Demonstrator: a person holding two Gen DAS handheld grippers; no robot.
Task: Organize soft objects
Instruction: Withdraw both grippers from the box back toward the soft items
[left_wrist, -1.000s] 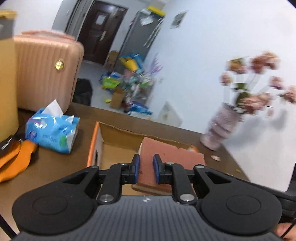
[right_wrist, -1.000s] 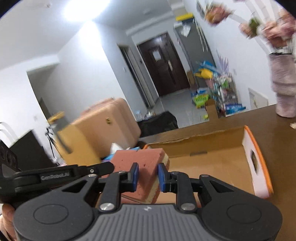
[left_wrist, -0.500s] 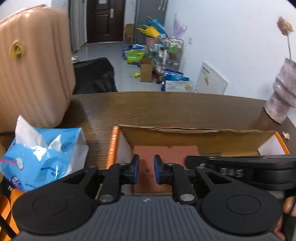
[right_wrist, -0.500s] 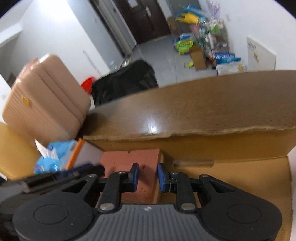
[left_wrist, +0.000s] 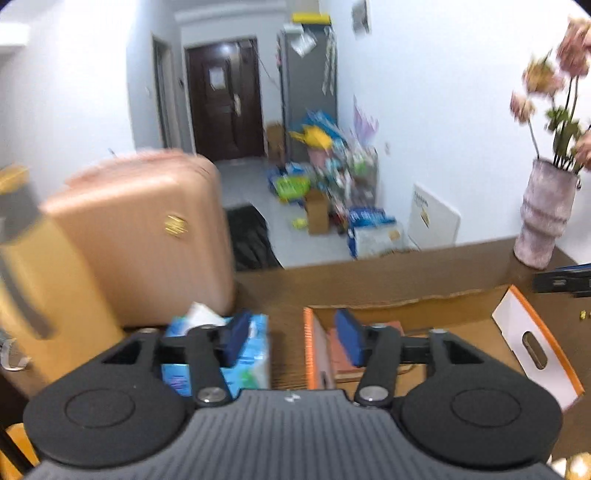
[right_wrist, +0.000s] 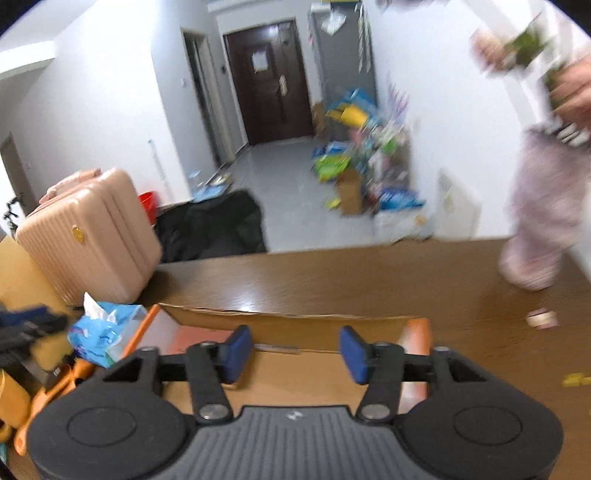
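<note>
A reddish-brown sponge block (left_wrist: 341, 360) lies inside the open cardboard box (left_wrist: 524, 347) at its left end; it also shows in the right wrist view (right_wrist: 195, 338). My left gripper (left_wrist: 293, 339) is open and empty above the box's left wall, between the box and a blue tissue pack (left_wrist: 247, 363). My right gripper (right_wrist: 295, 352) is open and empty above the middle of the box (right_wrist: 295, 328). The tissue pack also shows in the right wrist view (right_wrist: 105, 332), left of the box.
A pink suitcase (left_wrist: 147, 236) stands at the table's back left. A pale vase with flowers (left_wrist: 543, 214) stands at the back right of the brown table (right_wrist: 332, 280). Orange cloth (right_wrist: 55, 387) lies at the left. A yellow carton (left_wrist: 33, 295) stands far left.
Both grippers have opened and let go of the sponge block, which now rests in the box. Both have pulled up and back; the views have tilted up toward the room.
</note>
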